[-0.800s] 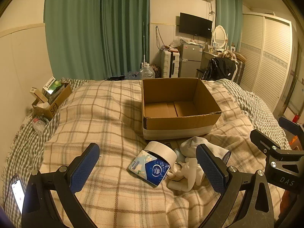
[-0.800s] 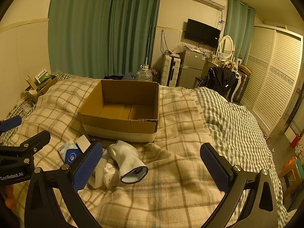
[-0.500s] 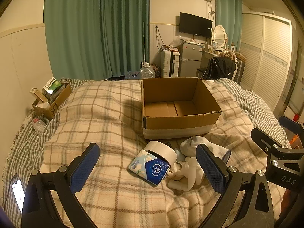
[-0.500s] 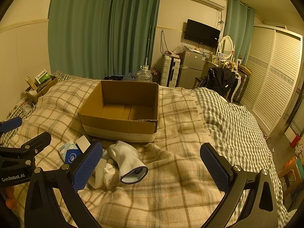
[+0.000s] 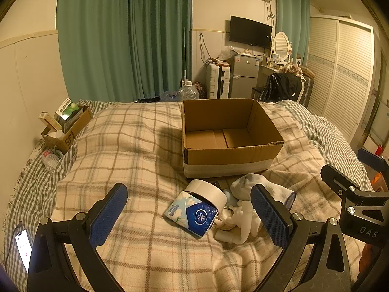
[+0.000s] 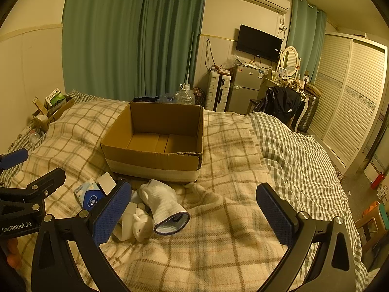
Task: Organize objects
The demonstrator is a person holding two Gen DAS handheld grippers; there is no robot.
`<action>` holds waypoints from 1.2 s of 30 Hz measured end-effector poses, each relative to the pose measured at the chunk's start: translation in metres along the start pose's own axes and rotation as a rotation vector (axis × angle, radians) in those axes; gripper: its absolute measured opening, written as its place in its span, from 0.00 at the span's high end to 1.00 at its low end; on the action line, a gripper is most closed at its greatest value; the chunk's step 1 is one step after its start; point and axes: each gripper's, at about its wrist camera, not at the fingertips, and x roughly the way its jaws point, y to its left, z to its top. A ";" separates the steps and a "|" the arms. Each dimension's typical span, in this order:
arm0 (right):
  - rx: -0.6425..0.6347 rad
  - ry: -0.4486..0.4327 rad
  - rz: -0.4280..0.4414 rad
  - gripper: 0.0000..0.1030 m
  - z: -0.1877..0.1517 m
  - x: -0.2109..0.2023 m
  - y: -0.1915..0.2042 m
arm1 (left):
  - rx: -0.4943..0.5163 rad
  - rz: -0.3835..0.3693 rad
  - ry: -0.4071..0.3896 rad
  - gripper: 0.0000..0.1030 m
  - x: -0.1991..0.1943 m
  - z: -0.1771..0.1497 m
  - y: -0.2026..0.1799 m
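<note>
You are at the very start of the tidying: the cardboard box (image 5: 228, 141) sits open and empty on the plaid blanket (image 5: 136, 150), and nothing has gone into it yet. Your left gripper (image 5: 188, 215) hangs with its fingers spread wide and nothing between the pads; your right gripper (image 6: 194, 209) is just as wide apart and holds nothing either. The loose things lie in a small heap just in front of the box's near wall: a blue tissue pack (image 5: 190, 215) with a roll of white tape (image 5: 206, 192) leaning on it, a white sock (image 6: 165, 204) with its cuff toward you, and some white plastic pieces (image 6: 136, 221) beside it. I'd say the next move is a first pick. The tissue pack lies straight ahead of your left gripper, so lower onto it squarely; the sock is soft and will bunch, so bite deep
</note>
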 end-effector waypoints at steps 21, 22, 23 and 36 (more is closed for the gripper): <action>-0.011 -0.014 -0.006 0.00 -0.004 -0.002 0.000 | 0.005 -0.003 -0.009 0.00 -0.004 -0.001 0.001; -0.013 -0.014 -0.006 0.00 -0.003 -0.003 -0.001 | 0.005 -0.001 -0.007 0.00 -0.004 -0.001 0.002; -0.014 -0.014 -0.006 0.00 -0.002 -0.003 0.001 | 0.004 0.000 -0.007 0.00 -0.004 -0.002 0.001; -0.022 0.078 -0.028 0.01 -0.013 0.029 -0.004 | -0.010 0.057 0.176 0.00 0.057 -0.023 0.006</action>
